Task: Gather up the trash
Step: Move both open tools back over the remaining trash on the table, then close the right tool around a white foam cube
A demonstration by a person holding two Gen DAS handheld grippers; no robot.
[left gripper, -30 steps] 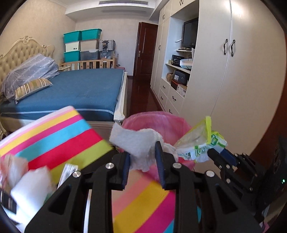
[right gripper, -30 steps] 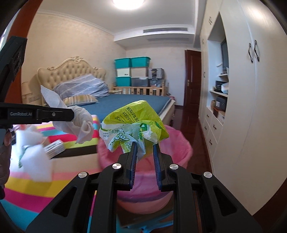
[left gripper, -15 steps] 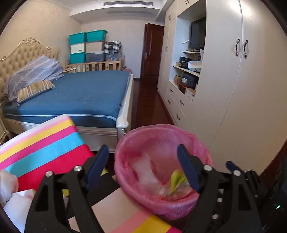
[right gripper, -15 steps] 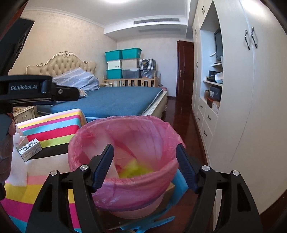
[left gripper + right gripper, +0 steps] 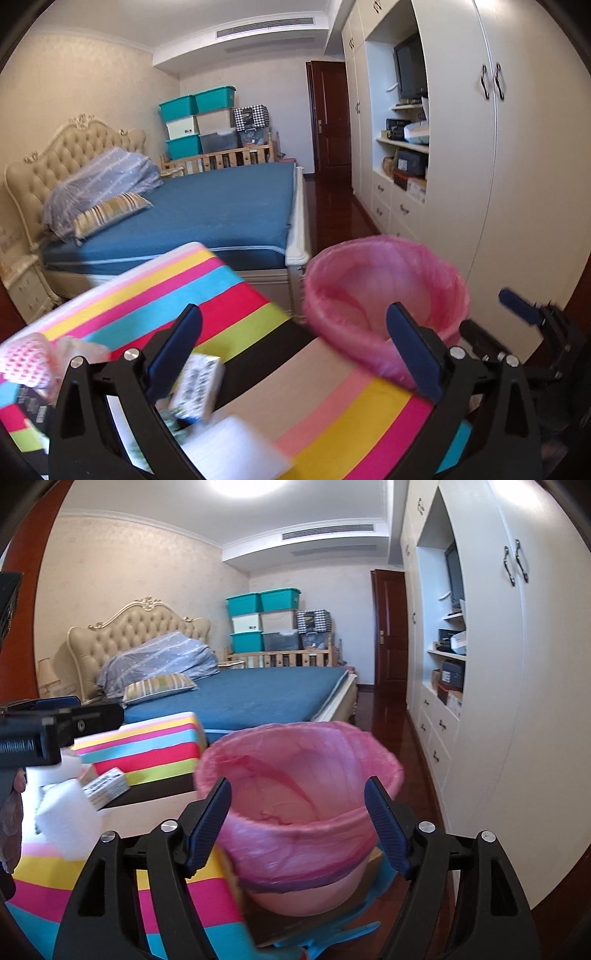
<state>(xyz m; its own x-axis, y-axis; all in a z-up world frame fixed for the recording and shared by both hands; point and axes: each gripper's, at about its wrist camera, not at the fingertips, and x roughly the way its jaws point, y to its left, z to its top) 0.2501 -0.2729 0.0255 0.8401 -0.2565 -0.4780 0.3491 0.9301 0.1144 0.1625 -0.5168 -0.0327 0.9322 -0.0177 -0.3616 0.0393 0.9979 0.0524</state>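
A bin lined with a pink bag (image 5: 384, 295) (image 5: 299, 794) stands beside a table with a striped cloth (image 5: 332, 406) (image 5: 155, 746). My left gripper (image 5: 295, 354) is open and empty above the table, left of the bin. My right gripper (image 5: 297, 823) is open and empty, just in front of the bin's rim. On the table lie a small printed box (image 5: 197, 387) (image 5: 105, 786), white foam pieces (image 5: 236, 450) (image 5: 66, 819) and a pink-and-white net wrapper (image 5: 24, 363). The left gripper's side (image 5: 55, 727) shows in the right wrist view.
A bed with a blue cover (image 5: 221, 210) lies behind the table. White wardrobes (image 5: 517, 184) line the right wall, close behind the bin. A blue item (image 5: 325, 941) lies under the bin. The dark wood floor (image 5: 388, 720) runs between bed and wardrobes.
Both grippers opened and dropped the white tissue and the green-and-yellow wrapper into the bin. Since then the left gripper has swung left over the table and both have drawn back a little.
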